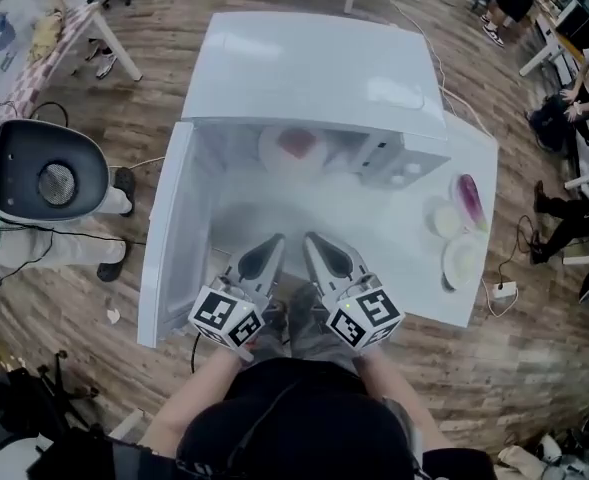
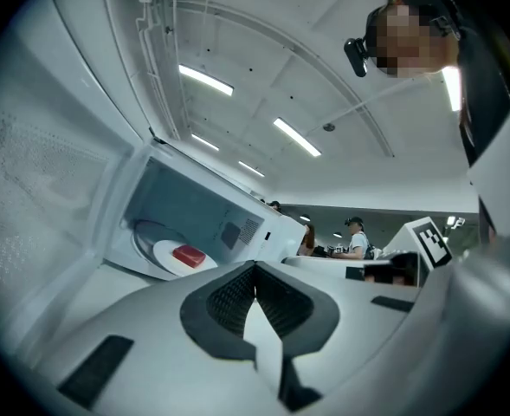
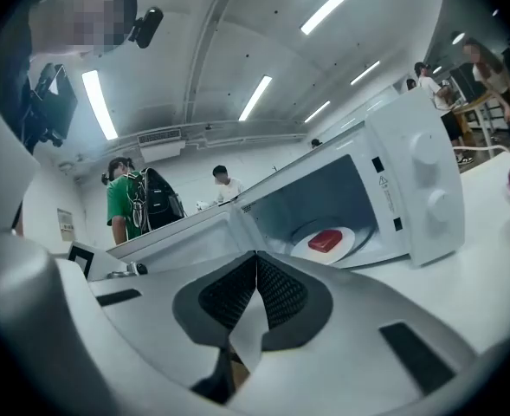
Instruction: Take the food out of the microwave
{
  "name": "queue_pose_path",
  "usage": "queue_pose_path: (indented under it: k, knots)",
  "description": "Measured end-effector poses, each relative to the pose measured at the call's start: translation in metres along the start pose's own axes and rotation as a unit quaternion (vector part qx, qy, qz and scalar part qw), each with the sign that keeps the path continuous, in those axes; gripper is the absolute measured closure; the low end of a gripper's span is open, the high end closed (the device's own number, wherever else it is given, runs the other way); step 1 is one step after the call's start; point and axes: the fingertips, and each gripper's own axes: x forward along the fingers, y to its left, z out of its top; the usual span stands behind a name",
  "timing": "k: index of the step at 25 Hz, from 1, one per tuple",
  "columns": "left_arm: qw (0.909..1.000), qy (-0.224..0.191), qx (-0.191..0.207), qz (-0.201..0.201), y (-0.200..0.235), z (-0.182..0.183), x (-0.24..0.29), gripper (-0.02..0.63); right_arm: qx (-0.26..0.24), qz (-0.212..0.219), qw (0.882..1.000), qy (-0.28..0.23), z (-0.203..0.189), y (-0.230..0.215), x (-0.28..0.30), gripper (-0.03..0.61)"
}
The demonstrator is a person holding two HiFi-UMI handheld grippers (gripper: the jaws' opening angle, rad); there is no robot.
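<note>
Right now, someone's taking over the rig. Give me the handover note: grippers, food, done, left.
Left gripper: shut, empty, in front of the microwave.
Right gripper: shut, empty, close beside the left one.
Door: wide open, swung to the left.
Red food: on a white plate inside the cavity, untouched.
Done: door open.
Left: probably open the jaws, reach in, grip the plate and bring it out onto the table.
</note>
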Motion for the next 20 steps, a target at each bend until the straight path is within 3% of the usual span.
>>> queue_pose_path:
  k: [5,11,18,20]
  knots:
    - [0.9993,-0.004,0.001,0.036,0.017,-0.003,0.009,0.603,0.031,0.017,0.999,0.027,-0.003,-0.023,0.025,0.558]
    - [0.9977,-0.007,-0.002,0.067,0.042,-0.005,0.023,0.603,0.09,-0.003,0.995,0.053,-0.012,-0.062,0.055,0.558]
    - [0.9947,-0.009,-0.017,0.101,0.069,-0.013,0.031,0.603,0.197,-0.027,0.978,0.068,-0.025,-0.099,0.083,0.555]
    - [0.9936,-0.009,-0.021,0.111,0.076,-0.017,0.034,0.603,0.229,-0.029,0.971,0.065,-0.027,-0.107,0.088,0.52]
